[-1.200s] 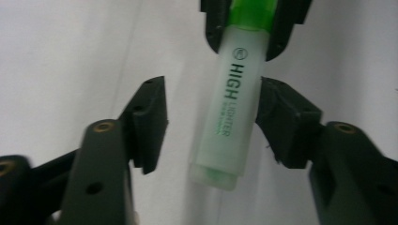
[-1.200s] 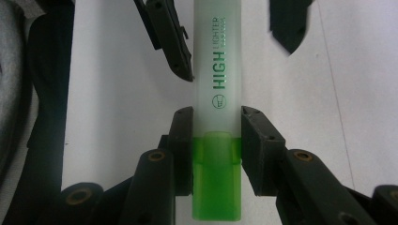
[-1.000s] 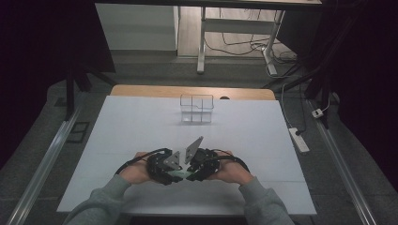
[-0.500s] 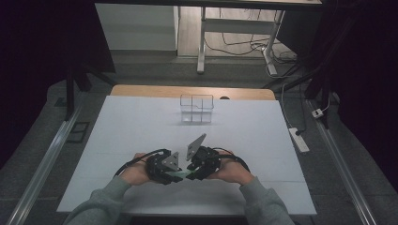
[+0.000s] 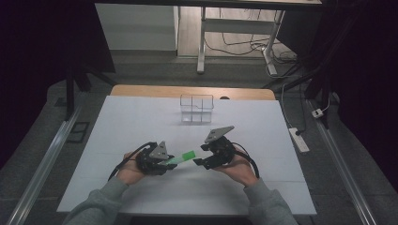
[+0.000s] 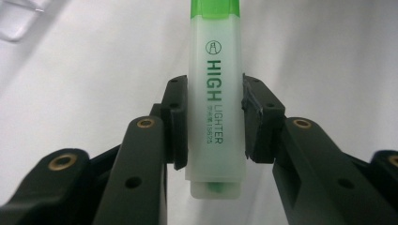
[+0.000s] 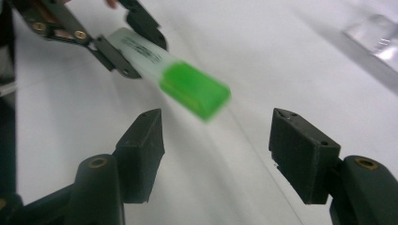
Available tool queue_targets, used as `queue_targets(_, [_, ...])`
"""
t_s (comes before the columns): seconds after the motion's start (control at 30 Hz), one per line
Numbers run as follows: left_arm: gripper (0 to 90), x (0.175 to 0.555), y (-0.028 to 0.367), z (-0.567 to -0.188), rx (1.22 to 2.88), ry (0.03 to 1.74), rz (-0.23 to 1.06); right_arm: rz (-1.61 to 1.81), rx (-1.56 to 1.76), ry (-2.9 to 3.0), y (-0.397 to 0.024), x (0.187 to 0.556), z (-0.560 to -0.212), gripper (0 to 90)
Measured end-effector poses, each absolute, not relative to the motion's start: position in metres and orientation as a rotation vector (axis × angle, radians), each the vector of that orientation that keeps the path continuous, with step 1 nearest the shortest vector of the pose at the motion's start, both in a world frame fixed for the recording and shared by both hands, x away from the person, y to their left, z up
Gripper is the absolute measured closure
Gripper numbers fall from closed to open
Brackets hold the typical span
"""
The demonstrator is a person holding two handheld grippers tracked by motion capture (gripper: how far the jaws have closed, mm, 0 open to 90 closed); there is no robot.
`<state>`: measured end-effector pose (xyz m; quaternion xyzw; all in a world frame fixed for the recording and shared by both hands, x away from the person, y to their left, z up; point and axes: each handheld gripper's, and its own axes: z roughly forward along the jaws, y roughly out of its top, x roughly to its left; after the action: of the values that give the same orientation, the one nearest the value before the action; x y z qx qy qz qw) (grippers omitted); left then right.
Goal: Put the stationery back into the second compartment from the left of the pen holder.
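A highlighter [image 6: 213, 56] with a green cap and a pale translucent body sits crosswise between the pads of my left gripper [image 6: 215, 117], which is shut on its body. In the high view the left gripper [image 5: 162, 161] holds the highlighter [image 5: 180, 157] above the near middle of the white table, cap pointing right. My right gripper [image 5: 201, 154] faces it from the right. Its jaws have just been opening and stand wide in the right gripper view [image 7: 218, 136]. The green cap [image 7: 195, 89] hangs just beyond their tips, untouched.
A clear divided container [image 5: 196, 108] stands at the back middle of the white table top [image 5: 263, 126]. A white power strip [image 5: 299, 139] lies off the table's right edge. Metal rails run along both sides.
The two grippers were pressed close together; now they have drawn apart, the right one moving right and opening, and the highlighter's green cap shows between them, held by the left.
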<state>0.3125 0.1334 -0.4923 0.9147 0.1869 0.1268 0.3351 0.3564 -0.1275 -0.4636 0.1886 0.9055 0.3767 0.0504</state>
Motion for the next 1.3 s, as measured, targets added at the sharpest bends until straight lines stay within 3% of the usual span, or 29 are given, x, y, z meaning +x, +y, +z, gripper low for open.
queue_targets(0.3, [65.0, 0.310, 0.135, -0.487, 2.220, 0.551, 0.409, 1.327, 0.742, 2.663, -0.139, 0.358, -0.469, 34.9])
queue_targets(0.63, [64.9, 0.308, 0.123, -0.490, 2.185, 0.533, 0.454, 1.427, 0.816, 2.613, -0.136, 0.359, -0.471, 36.4])
queue_targets(0.97, [64.7, 0.307, 0.109, -0.496, 2.194, 0.525, 0.491, 1.527, 0.880, 2.604, -0.130, 0.362, -0.474, 42.7])
queue_targets(1.3, [64.3, 0.308, 0.100, -0.503, 2.261, 0.531, 0.534, 1.573, 0.885, 2.551, -0.127, 0.359, -0.473, 58.9])
